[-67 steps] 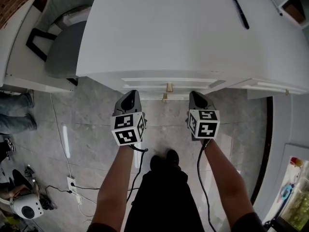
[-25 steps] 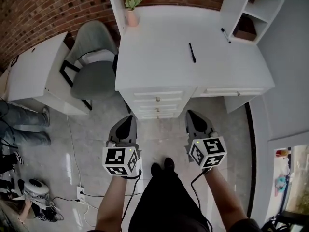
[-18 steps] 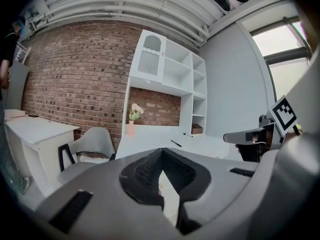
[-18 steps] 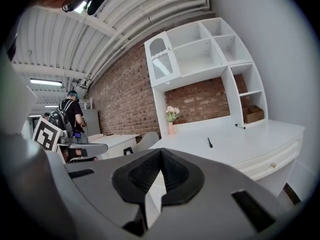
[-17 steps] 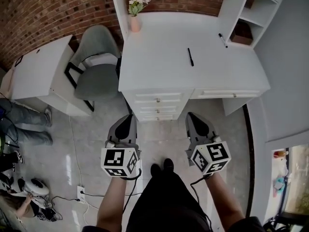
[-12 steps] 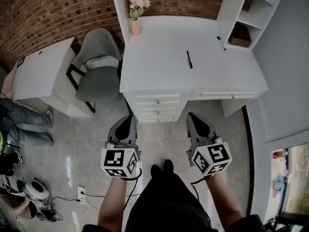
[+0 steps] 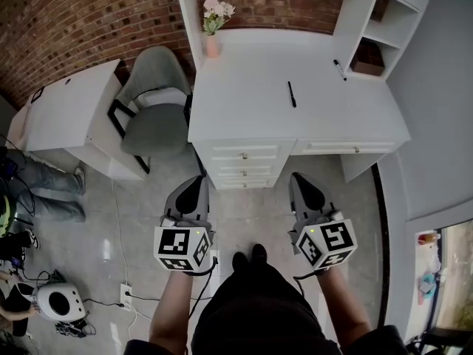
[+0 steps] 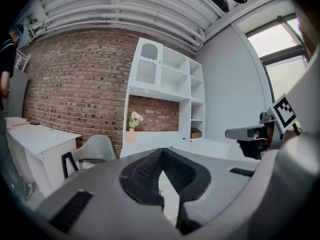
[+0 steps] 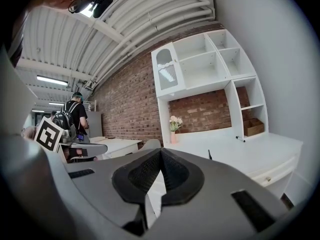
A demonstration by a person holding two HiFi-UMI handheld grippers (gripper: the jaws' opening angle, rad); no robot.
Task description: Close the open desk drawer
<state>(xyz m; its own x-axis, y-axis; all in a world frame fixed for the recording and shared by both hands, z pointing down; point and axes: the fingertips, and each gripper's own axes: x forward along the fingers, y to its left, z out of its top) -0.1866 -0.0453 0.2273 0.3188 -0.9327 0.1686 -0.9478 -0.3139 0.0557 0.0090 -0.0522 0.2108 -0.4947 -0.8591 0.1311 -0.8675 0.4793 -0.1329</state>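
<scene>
Floor: the person stands on a grey tiled floor [image 7: 244,213], with a forearm behind each tool.
Left tool: the grey two-jaw left gripper [image 7: 197,180] is held low and points at the desk. Its jaws are pressed together at the tips with nothing between them (the black ribbed pads [image 8: 145,171] meet in a point).
Right tool: the grey two-jaw right gripper [image 7: 298,177] is level with it, tips likewise together and empty.
Drawers: the white stack of three desk drawers with small brass knobs [image 7: 242,165] is straight ahead, clear of both tools, and every front sits flush.
Desk top: the white desk [image 7: 244,102] carries a slim black pen [image 7: 291,93].
Left of desk: a grey shell chair [image 7: 151,109].
Back: a pink vase of pale flowers [image 7: 213,41] stands at the desk's rear corner, against the red brick wall [image 7: 96,13].
</scene>
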